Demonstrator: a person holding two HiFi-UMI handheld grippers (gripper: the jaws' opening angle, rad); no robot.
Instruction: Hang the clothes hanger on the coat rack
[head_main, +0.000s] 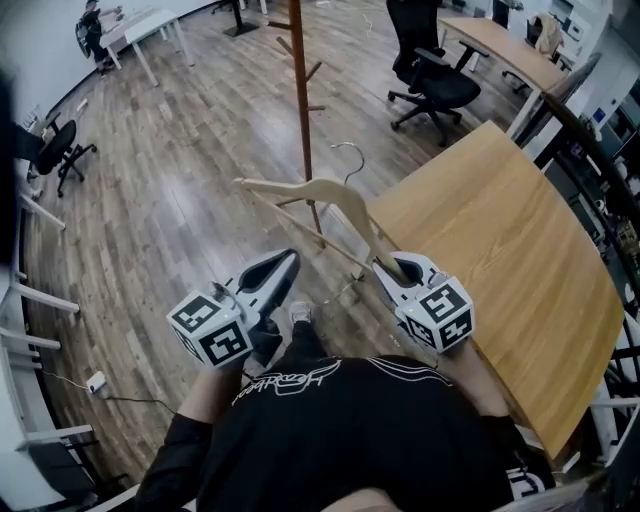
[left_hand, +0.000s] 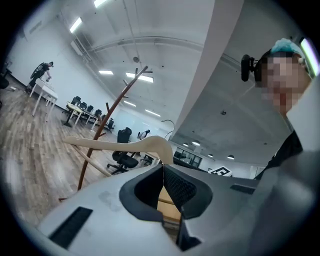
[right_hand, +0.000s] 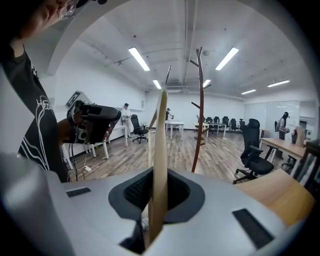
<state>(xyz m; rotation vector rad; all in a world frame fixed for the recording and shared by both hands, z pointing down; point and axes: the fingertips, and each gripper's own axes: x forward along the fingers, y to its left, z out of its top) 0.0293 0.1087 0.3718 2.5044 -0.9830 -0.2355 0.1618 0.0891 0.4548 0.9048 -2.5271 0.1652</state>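
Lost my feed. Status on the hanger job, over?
Right gripper shut on wooden hanger. Left gripper shut, empty. Hanger not yet on coat rack. Floor up to the rack looks open.

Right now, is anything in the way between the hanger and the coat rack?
Nothing visible. The hanger, clamped in the right tongs, is held in open air before the coat rack, above the floor. The table stands off to the right.
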